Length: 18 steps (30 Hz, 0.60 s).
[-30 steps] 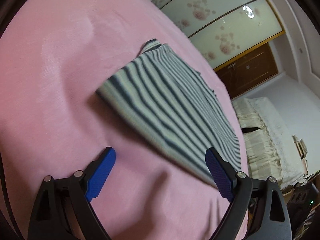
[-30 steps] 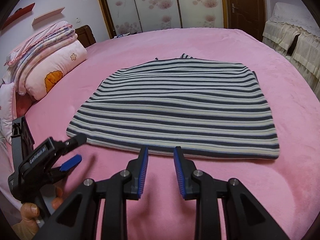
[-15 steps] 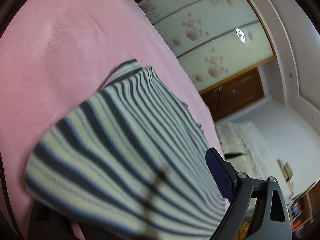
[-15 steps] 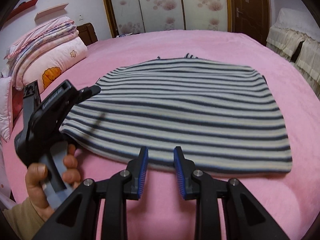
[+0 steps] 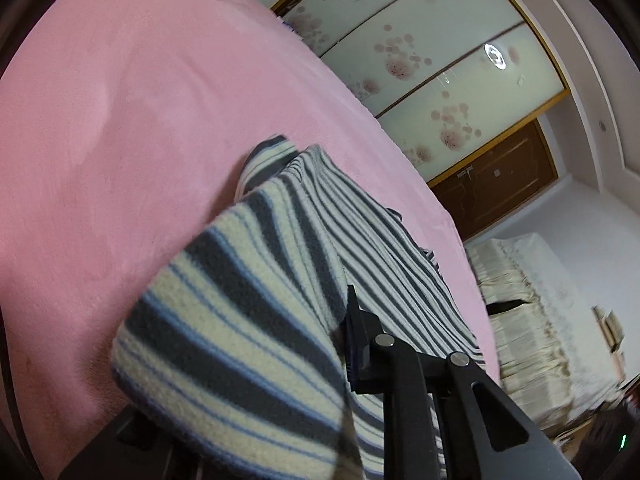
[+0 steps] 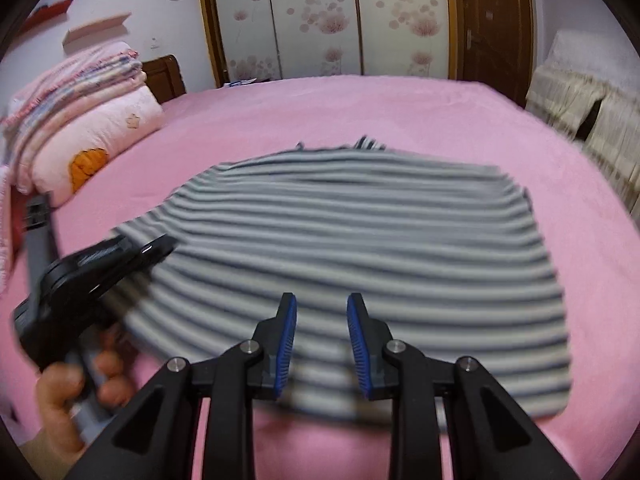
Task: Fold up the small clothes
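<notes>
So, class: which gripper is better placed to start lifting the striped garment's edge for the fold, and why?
Left. The left gripper is closing on the striped garment's corner, fabric bunched between its jaws. The right gripper only hovers over the near hem, nothing between its pads.

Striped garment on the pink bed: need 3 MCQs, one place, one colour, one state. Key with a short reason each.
1. Where does the left gripper meet the striped garment?
A. its near left corner
B. its far right corner
C. its middle

2. What colour are the pads of the right gripper?
A. red
B. blue
C. white

3. How is the garment's near left corner lying?
A. flat on the bed
B. lifted off the pink bedcover, caught between the closing left jaws
C. tucked under the pillow

Key:
1 A: in the right wrist view the gripper tip sits at that corner.
2 B: both pads show blue.
3 B: the left wrist view shows the corner bunched up above the cover.
</notes>
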Each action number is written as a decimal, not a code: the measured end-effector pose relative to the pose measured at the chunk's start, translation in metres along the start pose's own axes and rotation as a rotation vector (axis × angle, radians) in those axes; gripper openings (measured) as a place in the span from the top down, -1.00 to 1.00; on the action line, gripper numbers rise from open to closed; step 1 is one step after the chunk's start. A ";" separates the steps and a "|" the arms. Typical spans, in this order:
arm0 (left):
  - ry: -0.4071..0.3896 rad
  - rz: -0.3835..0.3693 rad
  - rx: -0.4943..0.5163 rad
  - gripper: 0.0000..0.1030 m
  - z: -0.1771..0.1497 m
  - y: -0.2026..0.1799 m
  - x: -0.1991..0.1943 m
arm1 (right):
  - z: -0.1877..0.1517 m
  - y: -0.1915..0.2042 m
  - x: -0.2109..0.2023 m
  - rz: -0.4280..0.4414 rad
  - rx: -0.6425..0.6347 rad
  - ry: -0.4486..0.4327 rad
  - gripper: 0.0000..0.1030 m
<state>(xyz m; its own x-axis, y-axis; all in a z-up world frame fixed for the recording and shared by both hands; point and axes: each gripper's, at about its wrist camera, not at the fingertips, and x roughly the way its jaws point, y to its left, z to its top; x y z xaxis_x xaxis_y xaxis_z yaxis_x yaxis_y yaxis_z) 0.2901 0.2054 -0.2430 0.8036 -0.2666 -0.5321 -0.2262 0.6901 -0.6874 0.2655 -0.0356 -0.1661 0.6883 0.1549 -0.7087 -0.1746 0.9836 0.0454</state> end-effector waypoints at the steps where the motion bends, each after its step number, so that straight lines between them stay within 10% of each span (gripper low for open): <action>1: -0.009 0.008 0.022 0.72 0.001 -0.006 -0.003 | 0.007 -0.001 0.006 -0.011 -0.007 -0.001 0.67; 18: -0.057 0.029 0.357 0.72 0.009 -0.122 -0.028 | 0.026 -0.034 0.085 0.105 0.065 0.168 0.93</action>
<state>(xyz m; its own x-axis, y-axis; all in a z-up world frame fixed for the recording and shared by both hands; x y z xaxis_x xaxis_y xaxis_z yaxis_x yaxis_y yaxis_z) 0.3002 0.1345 -0.1397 0.8311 -0.2129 -0.5138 -0.0508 0.8910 -0.4512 0.3482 -0.0534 -0.2101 0.5407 0.2445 -0.8049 -0.1893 0.9676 0.1668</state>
